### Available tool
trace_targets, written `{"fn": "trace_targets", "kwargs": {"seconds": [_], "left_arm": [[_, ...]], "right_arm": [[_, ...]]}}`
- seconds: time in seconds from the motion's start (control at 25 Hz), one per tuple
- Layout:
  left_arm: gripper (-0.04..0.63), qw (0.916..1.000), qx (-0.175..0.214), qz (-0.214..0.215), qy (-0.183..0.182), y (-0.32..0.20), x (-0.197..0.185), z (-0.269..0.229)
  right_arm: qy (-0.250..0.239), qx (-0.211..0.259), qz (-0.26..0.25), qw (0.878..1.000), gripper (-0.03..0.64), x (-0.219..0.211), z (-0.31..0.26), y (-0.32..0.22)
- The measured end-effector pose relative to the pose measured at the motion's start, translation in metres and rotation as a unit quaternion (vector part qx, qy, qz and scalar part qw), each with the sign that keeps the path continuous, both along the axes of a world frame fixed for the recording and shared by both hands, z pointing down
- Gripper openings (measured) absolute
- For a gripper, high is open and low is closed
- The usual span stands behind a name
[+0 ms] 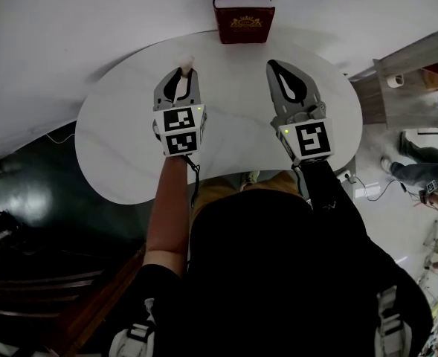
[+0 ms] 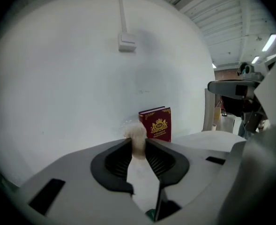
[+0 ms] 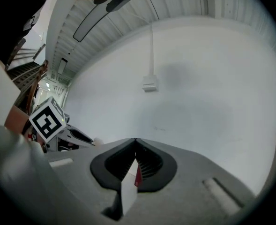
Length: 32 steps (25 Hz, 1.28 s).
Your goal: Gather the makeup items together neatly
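Left tool (image 1: 184, 71) pinches a pale fluffy item (image 2: 137, 132), perhaps a makeup puff, near the worktop's (image 1: 233, 117) far edge. Right tool (image 3: 135, 140) is pressed together, empty.

Head view steeply down onto table (image 1: 114, 147), gripper views low toward wall (image 2: 58, 78), red book (image 1: 244, 22) shared

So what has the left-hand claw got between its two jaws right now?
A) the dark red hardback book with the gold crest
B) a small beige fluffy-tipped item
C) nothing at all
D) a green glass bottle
B: in the left gripper view, the left gripper has its dark pads pressed on a small beige fluffy-tipped item, while the dark red hardback book stands untouched farther back by the wall.
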State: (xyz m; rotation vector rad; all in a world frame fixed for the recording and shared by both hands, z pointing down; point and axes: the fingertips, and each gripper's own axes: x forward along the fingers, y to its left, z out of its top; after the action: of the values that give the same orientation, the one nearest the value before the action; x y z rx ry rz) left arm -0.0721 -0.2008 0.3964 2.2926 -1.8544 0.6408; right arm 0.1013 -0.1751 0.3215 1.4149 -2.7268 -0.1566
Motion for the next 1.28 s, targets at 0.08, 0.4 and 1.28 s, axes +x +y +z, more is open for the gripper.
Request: {"fn": "trace_targets", "kwargs": {"seconds": [0.08,0.4,1.28], "left_arm": [[0.091,0.9997,0.021,-0.002,-0.014,0.016,0.000,-0.017],[0.092,0.9983,0.044,-0.026,0.028,0.071,-0.006,-0.043],[0.097,0.9765,-0.207,0.024,0.053,0.056,0.043,0.168]], "right_arm": [[-0.015,-0.002,-0.013,1.000,0.005,-0.011,-0.007,0.006],[-0.023,0.029,-0.053,0.998,0.005,-0.039,-0.021,0.026],[-0.015,-0.020,-0.016,1.000,0.005,-0.018,0.013,0.016]]}}
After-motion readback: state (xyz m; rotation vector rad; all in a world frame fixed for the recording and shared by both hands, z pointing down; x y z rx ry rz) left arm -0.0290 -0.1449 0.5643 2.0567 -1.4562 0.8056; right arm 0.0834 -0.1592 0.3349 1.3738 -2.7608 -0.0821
